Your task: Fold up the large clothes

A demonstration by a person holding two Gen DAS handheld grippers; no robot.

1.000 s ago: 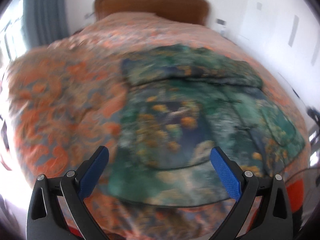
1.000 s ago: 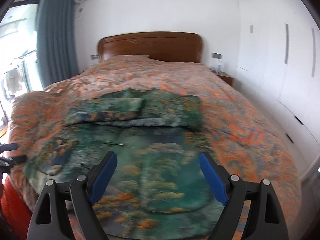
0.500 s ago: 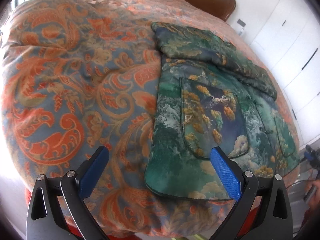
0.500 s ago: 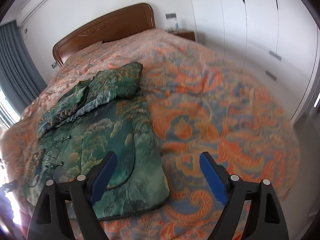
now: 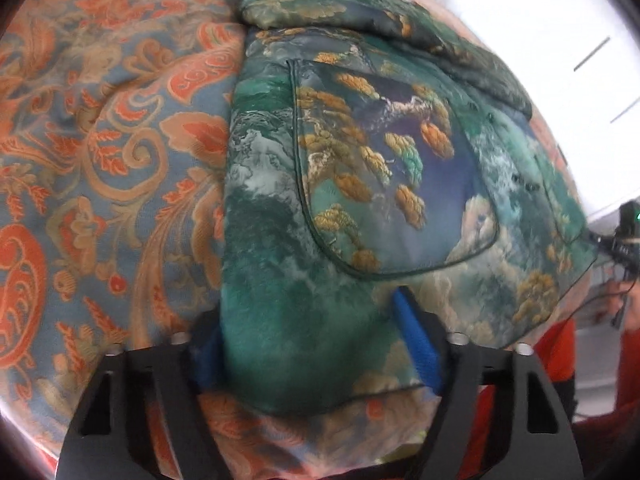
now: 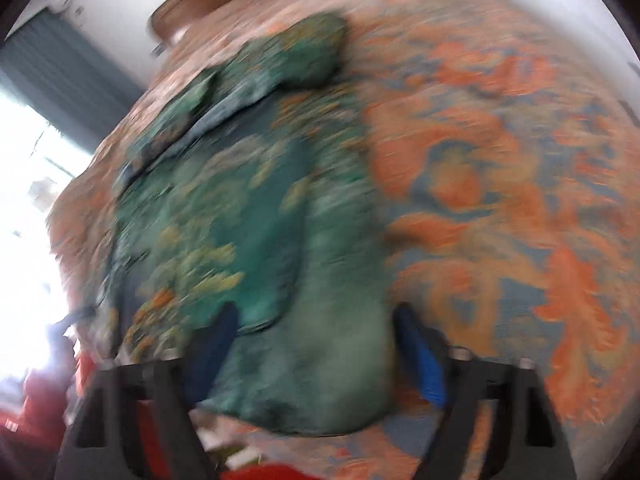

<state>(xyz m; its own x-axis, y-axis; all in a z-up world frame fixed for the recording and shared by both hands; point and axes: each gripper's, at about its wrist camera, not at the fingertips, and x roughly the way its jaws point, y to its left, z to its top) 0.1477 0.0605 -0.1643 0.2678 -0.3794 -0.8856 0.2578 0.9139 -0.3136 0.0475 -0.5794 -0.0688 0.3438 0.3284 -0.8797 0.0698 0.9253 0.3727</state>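
- Green jacket lay flat on the bed, filling frame centre.
- Both grippers had dropped from above to its near hem corners.
- Left gripper and right gripper: jaws closing around the hem, grip unconfirmed.
- Judgement: lift-and-fold imminent.

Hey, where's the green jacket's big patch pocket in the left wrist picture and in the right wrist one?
Left wrist: patch pocket, centre, right of the jacket's left edge.
Right wrist: blurred, patch pocket left of centre.
Shared landmark: the folded sleeves across the jacket's far end.
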